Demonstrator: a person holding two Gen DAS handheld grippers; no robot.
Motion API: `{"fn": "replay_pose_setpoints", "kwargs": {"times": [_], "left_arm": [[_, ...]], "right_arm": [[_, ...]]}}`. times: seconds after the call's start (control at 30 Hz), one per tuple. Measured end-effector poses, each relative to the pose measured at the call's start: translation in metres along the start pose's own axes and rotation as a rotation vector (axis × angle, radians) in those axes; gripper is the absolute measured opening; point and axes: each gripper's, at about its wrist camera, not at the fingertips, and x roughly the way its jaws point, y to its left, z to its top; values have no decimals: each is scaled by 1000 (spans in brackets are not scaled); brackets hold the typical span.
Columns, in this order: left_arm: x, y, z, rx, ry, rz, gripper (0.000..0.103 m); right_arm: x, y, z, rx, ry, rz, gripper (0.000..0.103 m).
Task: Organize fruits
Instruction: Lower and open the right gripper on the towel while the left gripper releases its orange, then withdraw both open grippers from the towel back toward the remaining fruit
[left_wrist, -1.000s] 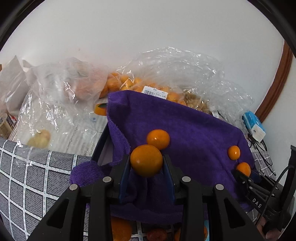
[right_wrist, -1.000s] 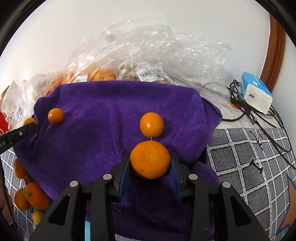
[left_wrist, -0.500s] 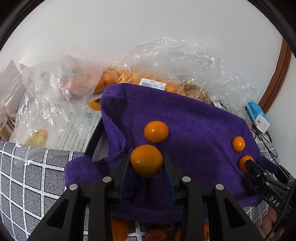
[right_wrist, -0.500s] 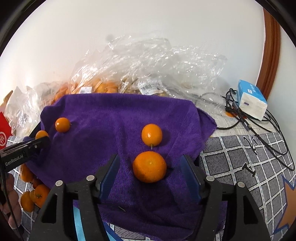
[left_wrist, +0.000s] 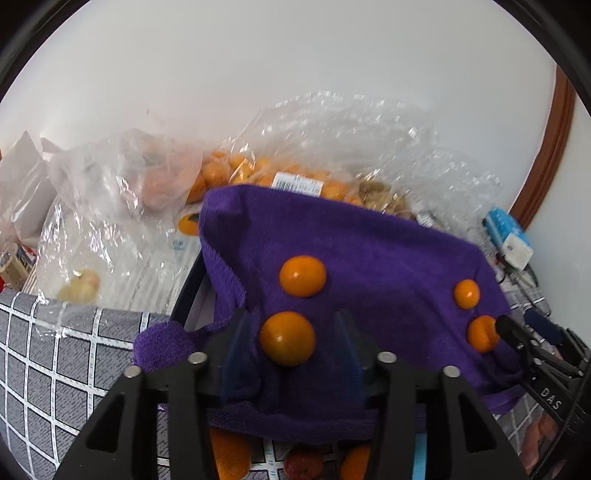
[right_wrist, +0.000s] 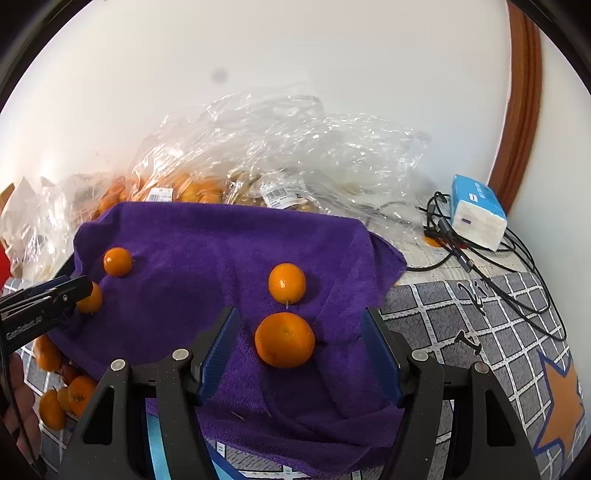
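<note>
Both your grippers stand wide, holding nothing: left gripper (left_wrist: 288, 345) straddles an orange (left_wrist: 287, 338) at 12 o'clock on the purple towel (left_wrist: 376, 254), right gripper (right_wrist: 300, 343) likewise straddles its orange (right_wrist: 284, 339); neither touches.

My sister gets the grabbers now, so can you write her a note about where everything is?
Left gripper: jaws open around an orange, not squeezing it.
Right gripper: jaws wide open, an orange lying free between them.
Done: four oranges rest on the purple towel, two on each side.
Left: loose oranges lie on the table below the towel's left edge, and more sit in the plastic bags behind it.
</note>
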Motion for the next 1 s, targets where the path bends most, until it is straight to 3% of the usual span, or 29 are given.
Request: {"fn": "replay_pose_setpoints", "kwargs": {"times": [0.27,0.4,0.6,0.83,1.0], "left_arm": [[-41,-9,10,26,-136,-18,48],[-75,-19,15,59,-219,-31,48],[-99,-15,1,65,-159,-47,48],[-111,37,-45,38,-82,31,48],[-109,72,-68,20,-27,88,48]], "right_arm": [[-27,-12,7,86,21,127,67],[-58,-12,-1,48,-12,104,67],[-95,-8,-16,-1,-44,96,67],[-95,9,-43,-25,16,133,67],[-88,33,-55,-20,42,188,59]]}}
